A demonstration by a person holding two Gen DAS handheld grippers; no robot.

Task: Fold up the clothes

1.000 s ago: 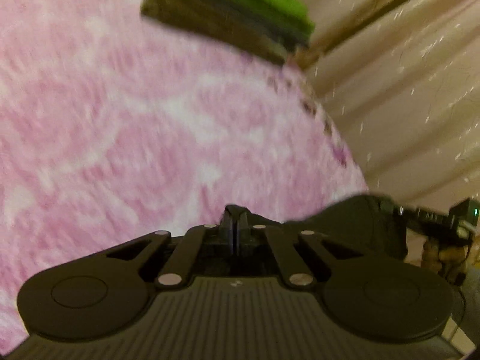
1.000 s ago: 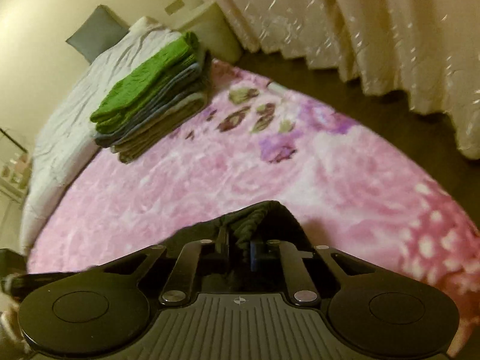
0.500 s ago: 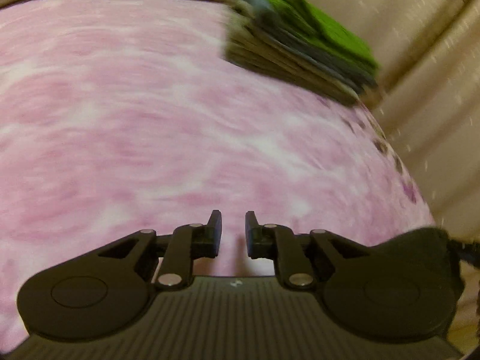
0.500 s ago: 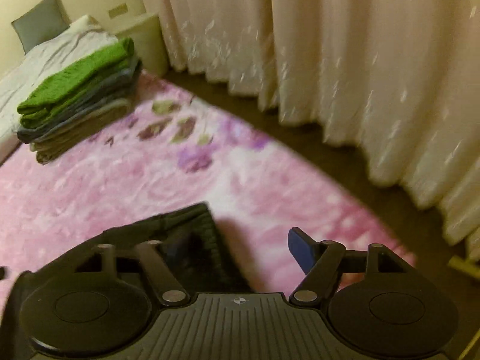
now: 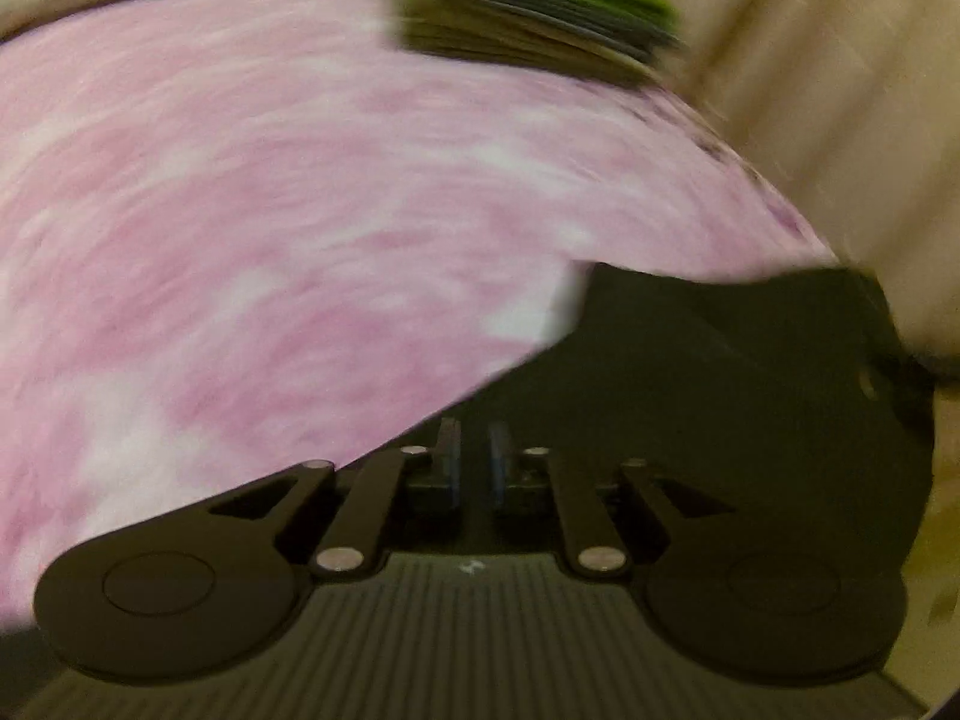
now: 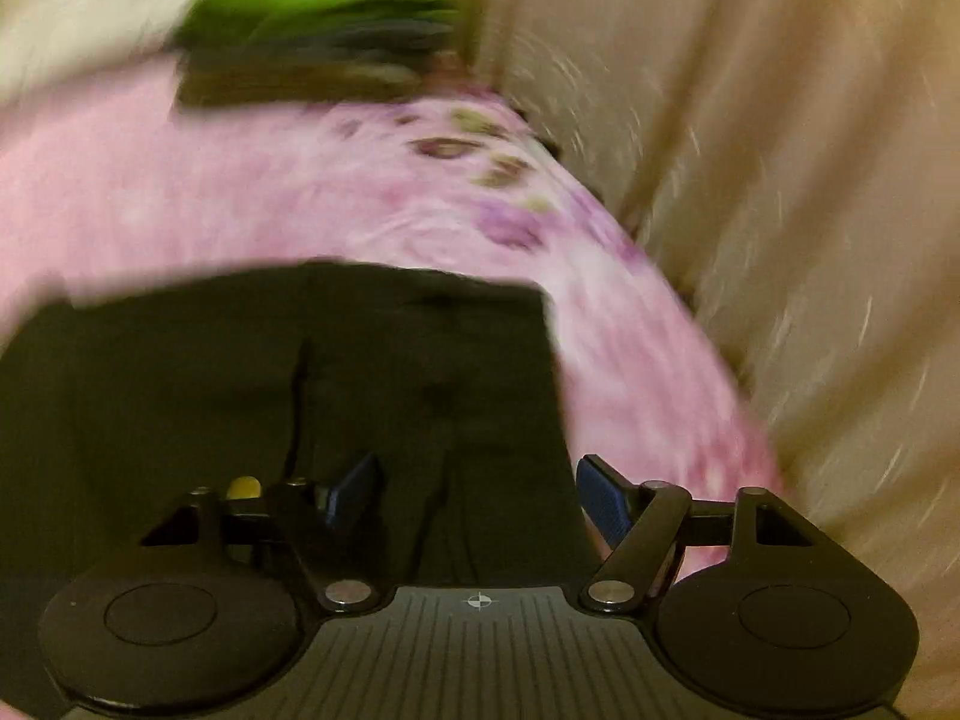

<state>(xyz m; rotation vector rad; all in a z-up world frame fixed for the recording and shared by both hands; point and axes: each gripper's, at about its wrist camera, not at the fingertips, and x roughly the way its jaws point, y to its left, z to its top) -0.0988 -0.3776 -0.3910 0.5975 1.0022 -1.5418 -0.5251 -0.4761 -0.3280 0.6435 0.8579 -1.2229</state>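
A black garment (image 5: 750,384) lies flat on the pink floral blanket (image 5: 270,210). My left gripper (image 5: 474,462) sits at the garment's left edge. Its jaws are closing, and dark cloth fills the narrow slit between the blue pads. In the right wrist view the same black garment (image 6: 312,372) spreads under my right gripper (image 6: 480,498), which is open. Its blue pads (image 6: 606,504) stand wide apart just above the cloth and grip nothing; the right pad is at the garment's right edge. Both views are blurred by motion.
A stack of folded clothes (image 5: 528,18) with a green piece on top sits at the blanket's far side, also seen as the stack (image 6: 324,42). Beige curtains (image 6: 780,150) hang to the right beyond the blanket (image 6: 360,192). A white sheet (image 6: 90,12) lies far left.
The right gripper let go of the black cloth and opened wide, then swung over the garment. The left gripper opened a little, slid over to the garment's edge and is narrowing again.
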